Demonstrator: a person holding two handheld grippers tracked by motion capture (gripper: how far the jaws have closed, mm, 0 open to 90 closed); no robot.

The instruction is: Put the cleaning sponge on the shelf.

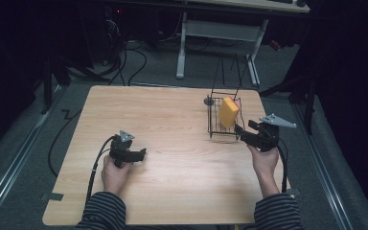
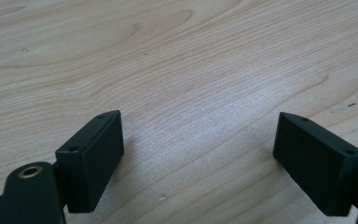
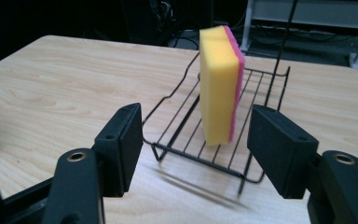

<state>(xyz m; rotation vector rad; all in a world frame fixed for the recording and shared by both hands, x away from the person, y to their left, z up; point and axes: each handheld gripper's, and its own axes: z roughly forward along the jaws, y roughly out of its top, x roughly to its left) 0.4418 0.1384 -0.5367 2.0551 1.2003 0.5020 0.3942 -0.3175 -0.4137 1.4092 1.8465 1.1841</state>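
Though yellow from above, sponge [image 3: 219, 84] pink-backed in right gripper view; both grippers' jaws apart, empty.

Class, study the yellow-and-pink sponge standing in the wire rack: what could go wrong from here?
The yellow sponge with a pink layer stands on edge in the black wire rack, so a nudge may topple it. The right tool, open and short of the rack, might snag its front rail and drag the rack across the wooden table.

The left gripper [image 2: 200, 154] is pointing down at the desk [image 2: 182, 60], its two black jaws standing wide apart with nothing between them. Bare, light wood grain is lying beneath and ahead of the jaws. A small dark mark [image 2: 352, 104] is showing just beyond the right-hand jaw.
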